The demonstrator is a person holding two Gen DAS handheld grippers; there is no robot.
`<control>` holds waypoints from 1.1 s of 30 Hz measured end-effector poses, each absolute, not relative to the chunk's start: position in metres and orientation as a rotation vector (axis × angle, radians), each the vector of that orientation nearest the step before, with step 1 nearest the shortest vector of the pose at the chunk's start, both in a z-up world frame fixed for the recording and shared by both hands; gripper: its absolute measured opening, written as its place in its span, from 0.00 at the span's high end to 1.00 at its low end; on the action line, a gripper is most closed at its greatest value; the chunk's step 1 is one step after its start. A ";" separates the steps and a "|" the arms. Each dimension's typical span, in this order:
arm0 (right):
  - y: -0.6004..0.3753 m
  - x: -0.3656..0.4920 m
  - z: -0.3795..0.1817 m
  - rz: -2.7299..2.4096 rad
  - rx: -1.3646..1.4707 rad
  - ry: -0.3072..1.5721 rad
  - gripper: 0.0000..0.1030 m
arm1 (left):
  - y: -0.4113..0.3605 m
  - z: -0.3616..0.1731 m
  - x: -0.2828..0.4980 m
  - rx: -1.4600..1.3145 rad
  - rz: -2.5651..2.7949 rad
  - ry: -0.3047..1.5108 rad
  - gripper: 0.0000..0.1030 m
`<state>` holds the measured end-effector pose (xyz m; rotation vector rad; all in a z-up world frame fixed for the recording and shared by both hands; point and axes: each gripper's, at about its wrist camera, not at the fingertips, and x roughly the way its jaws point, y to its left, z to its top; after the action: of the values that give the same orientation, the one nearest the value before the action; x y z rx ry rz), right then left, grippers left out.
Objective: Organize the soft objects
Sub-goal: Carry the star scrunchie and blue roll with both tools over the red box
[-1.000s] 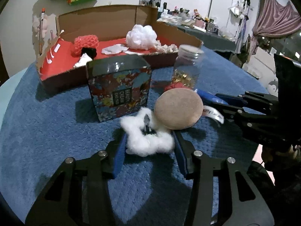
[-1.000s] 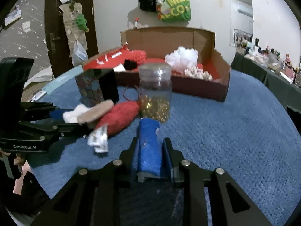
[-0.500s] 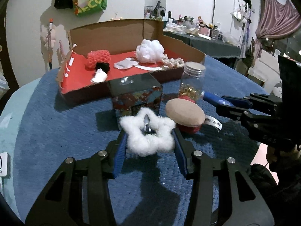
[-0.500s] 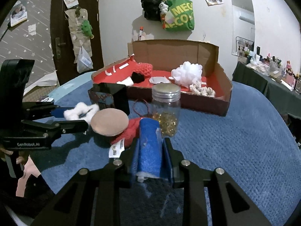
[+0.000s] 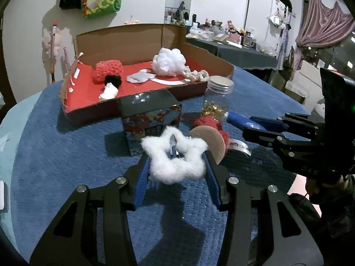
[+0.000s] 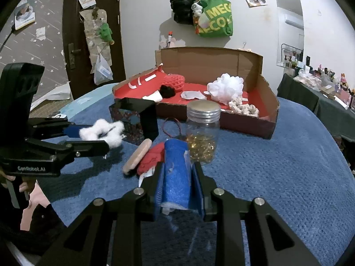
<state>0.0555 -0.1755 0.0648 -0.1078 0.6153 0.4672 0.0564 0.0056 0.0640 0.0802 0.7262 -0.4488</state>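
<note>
left wrist view: the left claw (image 5: 175, 166) stands part open, its 2 blue pads pressed on either side of a white fluffy star (image 5: 174, 157) that it holds clear of the blue-covered bench (image 5: 66, 166). a small metal clip shows through the hole in the star's middle; what it fastens to is hard to make out. just beyond the claw sits a patterned box (image 5: 153, 119), its lower front hidden by the star. ahead and to the right lies a tan round pad (image 5: 210, 139), partly behind the right pad, leaning on a red knitted piece (image 5: 208, 124) that is mostly covered. past those stands a glass jar (image 5: 216, 97) with gold bits inside. farther ahead is the cardboard tray (image 5: 142, 79) with a red floor, holding a white puff (image 5: 168, 61) and a red knit ball (image 5: 108, 71). the right claw (image 5: 255, 125) enters from the right edge, its body cut off.

right wrist view: the right claw (image 6: 178, 175) is narrow, clamped on a blue roll (image 6: 177, 168) lying lengthwise between its pads; the roll's near end is frayed white and shadowed. just left of the claw tip lie the tan pad (image 6: 137, 156) and the red knitted piece (image 6: 150, 159), the jar (image 6: 202, 133) right ahead. the left claw (image 6: 102, 133) holds the star (image 6: 102, 132) well to the left, a hand (image 6: 24, 186) below it largely out of frame.
</note>
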 end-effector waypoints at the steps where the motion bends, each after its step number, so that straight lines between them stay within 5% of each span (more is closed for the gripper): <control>1: -0.175 0.056 0.065 0.468 -0.108 0.617 0.74 | 0.004 0.063 0.056 0.083 -0.451 0.729 0.57; 33: -0.222 0.106 0.072 0.344 -0.116 0.685 0.74 | 0.057 0.066 0.102 0.101 -0.352 0.788 0.57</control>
<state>0.1063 -0.2220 0.0719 -0.1161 0.6853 0.3443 0.1018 0.0573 0.0663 0.1007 0.7885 -0.3523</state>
